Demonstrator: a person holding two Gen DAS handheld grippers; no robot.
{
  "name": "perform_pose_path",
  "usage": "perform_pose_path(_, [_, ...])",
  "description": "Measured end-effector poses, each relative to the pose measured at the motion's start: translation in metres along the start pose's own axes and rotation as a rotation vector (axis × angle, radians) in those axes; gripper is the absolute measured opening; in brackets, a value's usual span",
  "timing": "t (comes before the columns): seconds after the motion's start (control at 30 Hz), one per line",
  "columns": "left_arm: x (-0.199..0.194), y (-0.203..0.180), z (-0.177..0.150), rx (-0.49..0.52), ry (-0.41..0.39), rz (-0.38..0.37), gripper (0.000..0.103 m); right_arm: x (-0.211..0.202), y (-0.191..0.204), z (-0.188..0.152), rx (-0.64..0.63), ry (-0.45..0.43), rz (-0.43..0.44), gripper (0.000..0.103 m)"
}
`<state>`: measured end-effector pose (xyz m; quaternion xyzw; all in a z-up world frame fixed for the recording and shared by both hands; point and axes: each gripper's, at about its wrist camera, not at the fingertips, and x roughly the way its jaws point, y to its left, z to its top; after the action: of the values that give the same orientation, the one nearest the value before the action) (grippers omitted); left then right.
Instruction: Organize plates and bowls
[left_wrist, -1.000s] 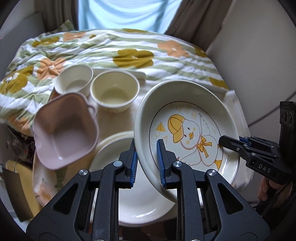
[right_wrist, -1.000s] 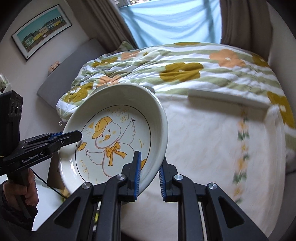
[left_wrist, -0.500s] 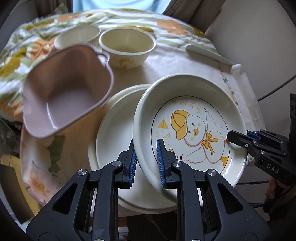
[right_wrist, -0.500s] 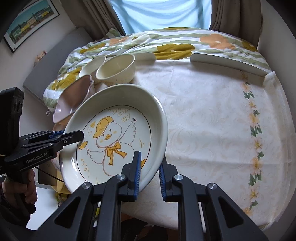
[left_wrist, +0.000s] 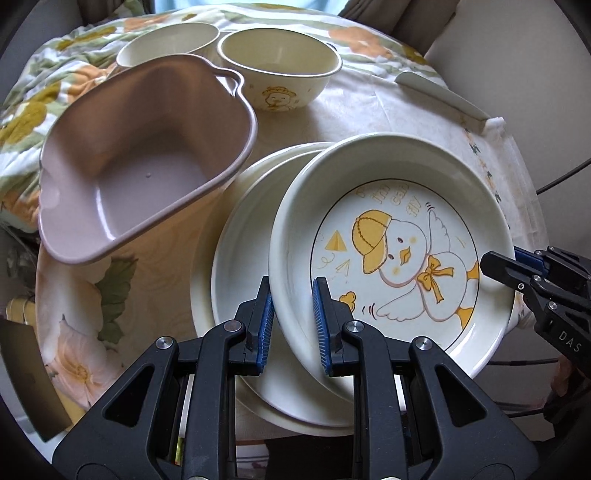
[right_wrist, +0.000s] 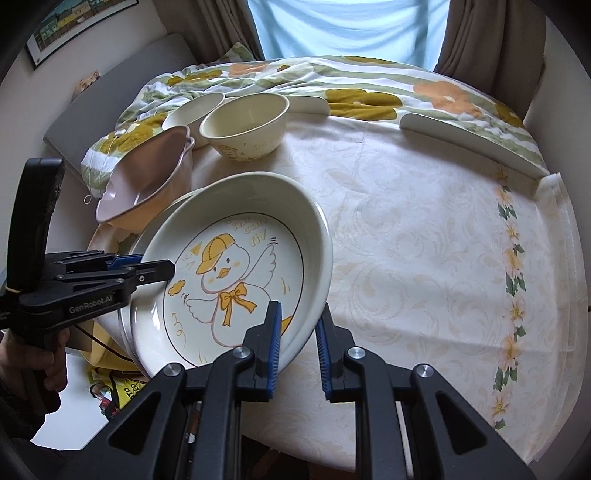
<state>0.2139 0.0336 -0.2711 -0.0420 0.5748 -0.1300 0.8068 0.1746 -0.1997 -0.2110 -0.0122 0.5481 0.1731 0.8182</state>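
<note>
Both grippers, left gripper (left_wrist: 291, 314) & right gripper (right_wrist: 297, 338), jaws clenched on opp. rims of duck plate (left_wrist: 399, 254); plate tilted, partly over plain plate (left_wrist: 243, 258) on surface, offset to its right.

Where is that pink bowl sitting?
In the left wrist view the pink bowl sits upper left on the table, beside the plain plate and before two cream bowls.

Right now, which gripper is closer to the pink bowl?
Left. The left gripper pinches the duck plate's rim beside the pink bowl; the right gripper pinches the plate's far rim.
</note>
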Motion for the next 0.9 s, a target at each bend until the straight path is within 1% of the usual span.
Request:
perform_pose_path(0.07, [0.001,-0.002,0.001,0.009,-0.003,0.016,0.017,0.001,0.001,0.001,0.004,0.004,0.003,0.017])
perform_pose_path(0.17, [0.0,-0.007,0.002,0.04,-0.008,0.061,0.017,0.004,0.001,0.002,0.001,0.018,0.001,0.017])
perform_pose_path(0.23, [-0.001,-0.013,0.001,0.073,-0.013,0.104,0.017,0.005,0.002,0.001,-0.003,0.022,-0.003,0.017])
perform_pose_path(0.43, [-0.003,-0.023,-0.003,0.124,-0.03,0.189,0.017,0.007,0.006,0.001,-0.01,0.019,-0.016,0.017])
perform_pose_path(0.57, [-0.003,-0.024,-0.003,0.119,-0.034,0.218,0.017,0.008,0.012,-0.001,-0.002,0.008,-0.049,0.017])
perform_pose_path(0.7, [-0.006,-0.024,-0.006,0.132,-0.043,0.263,0.017,0.01,0.016,-0.002,0.011,0.009,-0.058,0.017])
perform_pose_path(0.8, [-0.008,-0.022,-0.007,0.119,-0.045,0.251,0.017,0.012,0.017,-0.003,0.013,0.007,-0.066,0.017])
perform_pose_path(0.9, [-0.008,-0.024,-0.008,0.119,-0.044,0.26,0.017,0.011,0.017,-0.003,0.022,0.005,-0.068,0.017])
